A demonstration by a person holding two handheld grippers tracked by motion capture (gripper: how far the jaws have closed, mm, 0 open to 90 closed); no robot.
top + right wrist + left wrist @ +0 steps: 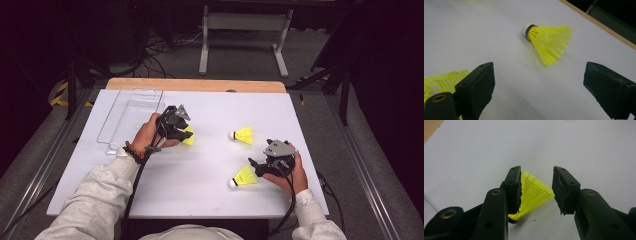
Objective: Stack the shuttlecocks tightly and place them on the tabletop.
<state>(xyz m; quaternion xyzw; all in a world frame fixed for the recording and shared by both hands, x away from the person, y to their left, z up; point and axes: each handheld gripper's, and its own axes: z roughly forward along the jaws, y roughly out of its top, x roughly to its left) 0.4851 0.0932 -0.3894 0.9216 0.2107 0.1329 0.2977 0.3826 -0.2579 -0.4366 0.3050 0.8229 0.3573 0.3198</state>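
I've got my left gripper point(536, 192) spread around a yellow shuttlecock point(534, 195) lying on the white table point(200, 195) near the clear tray point(131, 116), not yet pinched, so next I'd close on its skirt, while my right gripper point(539, 87) waits wide open beside another shuttlecock point(243, 177)

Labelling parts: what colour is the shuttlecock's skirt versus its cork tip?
Skirt neon yellow mesh, tip white with a dark band; clearest in the right gripper view.
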